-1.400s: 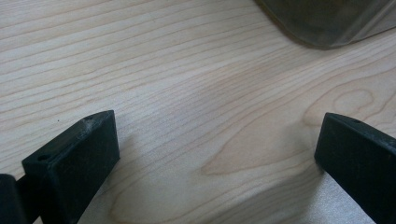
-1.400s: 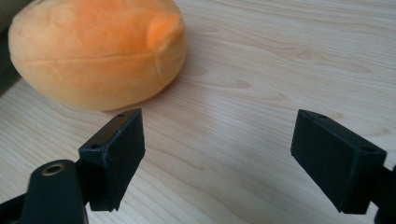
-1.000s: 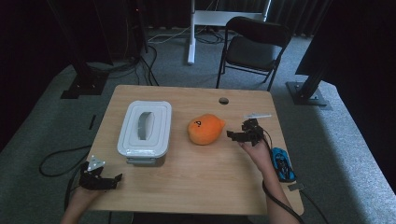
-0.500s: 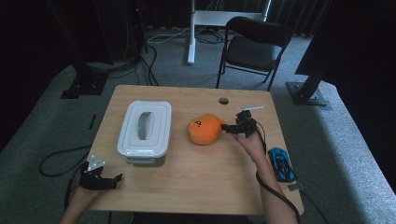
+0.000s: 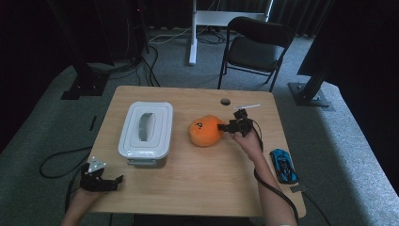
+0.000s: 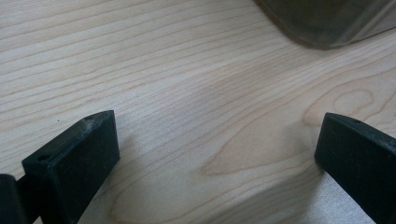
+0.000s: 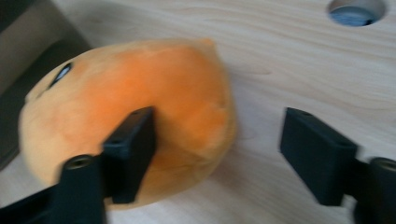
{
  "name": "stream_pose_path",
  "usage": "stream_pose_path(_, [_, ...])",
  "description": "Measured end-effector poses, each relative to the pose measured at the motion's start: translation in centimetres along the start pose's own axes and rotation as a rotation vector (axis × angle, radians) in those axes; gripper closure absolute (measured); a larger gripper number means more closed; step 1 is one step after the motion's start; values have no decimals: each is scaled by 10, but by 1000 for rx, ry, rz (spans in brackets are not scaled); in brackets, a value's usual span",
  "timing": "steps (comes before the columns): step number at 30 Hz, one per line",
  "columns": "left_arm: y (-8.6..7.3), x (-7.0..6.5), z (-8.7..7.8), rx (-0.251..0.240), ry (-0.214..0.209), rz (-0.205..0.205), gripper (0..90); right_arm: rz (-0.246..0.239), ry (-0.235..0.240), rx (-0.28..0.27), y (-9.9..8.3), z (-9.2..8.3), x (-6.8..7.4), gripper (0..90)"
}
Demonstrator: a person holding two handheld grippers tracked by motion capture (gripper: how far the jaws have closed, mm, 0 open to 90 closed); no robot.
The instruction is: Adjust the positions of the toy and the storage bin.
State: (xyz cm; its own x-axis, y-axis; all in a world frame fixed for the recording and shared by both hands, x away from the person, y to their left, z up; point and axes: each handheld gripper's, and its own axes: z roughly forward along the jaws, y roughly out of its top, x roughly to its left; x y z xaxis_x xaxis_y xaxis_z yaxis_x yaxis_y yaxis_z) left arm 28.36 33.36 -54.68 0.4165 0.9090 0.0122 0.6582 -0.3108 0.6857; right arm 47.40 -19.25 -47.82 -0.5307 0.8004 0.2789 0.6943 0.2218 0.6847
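At the near left corner of the table (image 5: 188, 174), the left tongs (image 5: 115, 180) lay low over the wood in the person's left hand (image 5: 82, 200), pointing toward the middle of the table. In the left gripper view their jaws stood wide apart with only bare wood grain between them, and the corner of a translucent tub showed at the top edge. That tub was the white lidded box (image 5: 146, 133), which sat on the left half of the table, just beyond the left tongs and well apart from them.

Right of the box, near the middle of the table, lay the orange plush toy (image 5: 206, 130), rounded, with a small dark mark on its top. It sat beside the box without touching it.

The right tongs (image 5: 225, 127) met the toy's right side, held level by the right hand (image 5: 247, 139). In the right gripper view one jaw lay against the front of the toy (image 7: 140, 121) while the other stood clear over bare wood beside it; the jaws had just been closing, with the toy's edge between them but not yet pinched, so the tongs were open.

Behind the right tongs a round hole (image 5: 225, 101) pierced the table. A blue toy car (image 5: 283, 165) rested by the right edge.
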Motion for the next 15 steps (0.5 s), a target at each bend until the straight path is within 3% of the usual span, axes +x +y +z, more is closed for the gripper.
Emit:
stream_pose_path(4, [0, 0, 0, 0, 0, 0, 3, -32, 28, 8, -5, -4, 5, 513])
stream_pose_path(8, [0, 0, 0, 0, 0, 0, 2, -96, 5, 25, -12, -10, 13, 627])
stream_pose_path(14, [0, 0, 0, 0, 0, 0, 3, -123, -10, 22, -24, -22, 22, 823])
stream_pose_path(15, [0, 0, 0, 0, 0, 0, 3, -125, -8, 19, -26, -24, 25, 824])
